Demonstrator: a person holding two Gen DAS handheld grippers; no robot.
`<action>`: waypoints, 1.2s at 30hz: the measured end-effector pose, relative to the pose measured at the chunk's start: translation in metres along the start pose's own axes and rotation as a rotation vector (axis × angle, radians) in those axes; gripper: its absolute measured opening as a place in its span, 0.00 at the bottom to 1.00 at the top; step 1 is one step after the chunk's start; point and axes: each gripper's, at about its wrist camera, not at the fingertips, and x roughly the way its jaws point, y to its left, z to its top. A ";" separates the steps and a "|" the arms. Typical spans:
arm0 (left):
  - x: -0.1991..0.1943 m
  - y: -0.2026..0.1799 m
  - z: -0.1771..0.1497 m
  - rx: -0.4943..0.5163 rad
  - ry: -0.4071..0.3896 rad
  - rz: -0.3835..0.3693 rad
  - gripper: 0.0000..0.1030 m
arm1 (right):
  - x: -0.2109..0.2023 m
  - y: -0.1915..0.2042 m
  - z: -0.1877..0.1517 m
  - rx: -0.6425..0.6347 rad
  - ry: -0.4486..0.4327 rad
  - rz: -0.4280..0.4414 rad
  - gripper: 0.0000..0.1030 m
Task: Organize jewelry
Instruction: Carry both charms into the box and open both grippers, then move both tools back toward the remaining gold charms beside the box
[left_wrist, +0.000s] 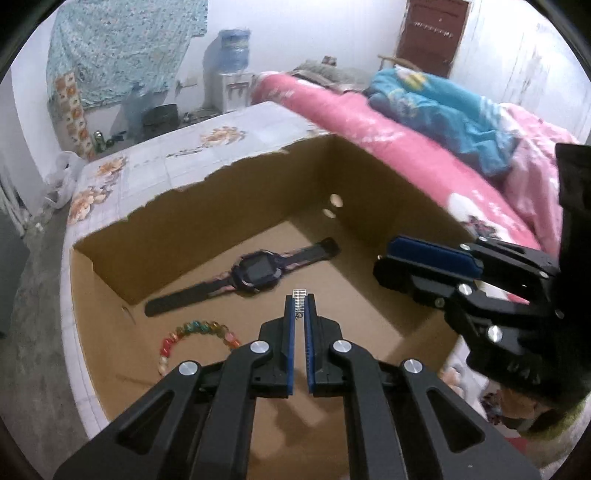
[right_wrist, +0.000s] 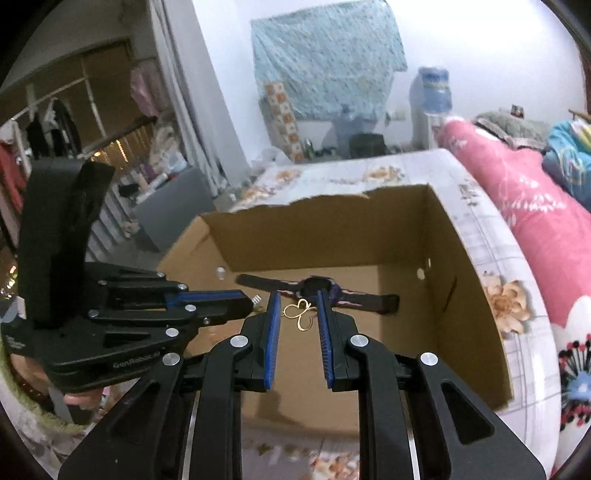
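A bed (left_wrist: 177, 162) with a pale flowered sheet filled most of both views, and a pink quilt (left_wrist: 369, 129) with a blue blanket (left_wrist: 443, 107) on it lay heaped along one side. On the sheet stood an open cardboard box (left_wrist: 229, 206) with a torn top edge and two small holes in one wall. Above the box hung the two grippers, side by side and near each other. The left gripper (left_wrist: 299, 306) had its blue pads nearly together, clamped on a small silver hairpin (left_wrist: 299, 297) with a ladder-like strip of stones, whose tip stuck out beyond the fingertips. The right gripper (right_wrist: 297, 306) stood a little wider, its pads pinching a thin gold wire ornament (right_wrist: 301, 314) shaped like a butterfly or two hearts, which sat between the fingertips. On the box floor lay a watch (left_wrist: 255, 277) with a dark square face and a black and pink strap stretched out flat, near the far wall. Closer to the left wall lay a bracelet (left_wrist: 192, 338) of coloured beads in an arc, partly hidden by the left gripper's frame, well apart from the watch. Against the far room wall stood a water dispenser (left_wrist: 231, 66) with a blue bottle on top.
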 end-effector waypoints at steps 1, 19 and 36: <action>0.002 0.001 0.000 -0.003 0.000 0.015 0.05 | 0.003 0.002 0.002 -0.002 0.009 -0.011 0.17; -0.031 0.018 -0.014 -0.110 -0.084 0.073 0.53 | -0.030 0.005 0.001 0.020 -0.075 -0.117 0.49; -0.128 0.013 -0.104 -0.165 -0.232 0.066 0.71 | -0.103 0.024 -0.038 0.054 -0.175 -0.168 0.83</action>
